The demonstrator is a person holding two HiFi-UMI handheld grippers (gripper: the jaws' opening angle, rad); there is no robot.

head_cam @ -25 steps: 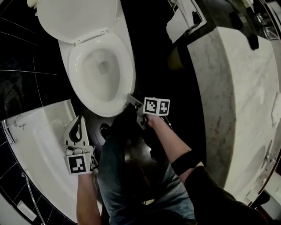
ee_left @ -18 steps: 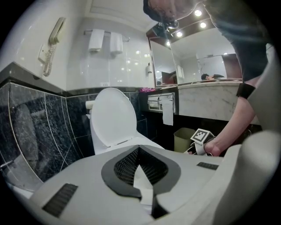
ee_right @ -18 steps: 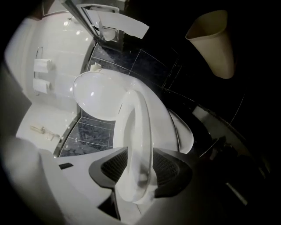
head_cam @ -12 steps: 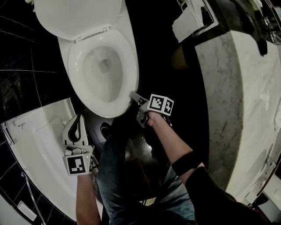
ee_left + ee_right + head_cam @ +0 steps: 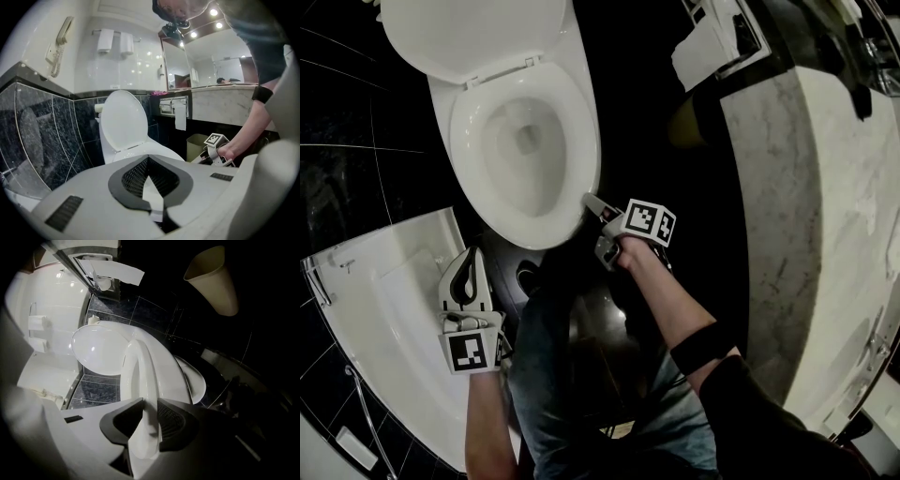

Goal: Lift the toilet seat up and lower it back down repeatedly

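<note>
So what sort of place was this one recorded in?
A bathroom, probably a hotel's: a white ceramic toilet with its lid raised, a white bathtub beside it, and a pale marble counter under a wall mirror.

walls: black tile (image 5: 47,136) | counter: marble (image 5: 825,234) | bathtub: white (image 5: 394,309) | light: ceiling spotlights (image 5: 214,12) lit

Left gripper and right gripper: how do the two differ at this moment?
The right gripper has its fingers on the front edge of the toilet seat, having just been closing on it. The left gripper has its fingers together on nothing. The right gripper is at the toilet seat, while the left gripper hangs clear of it, by the bathtub. Both point toward the toilet seat.
</note>
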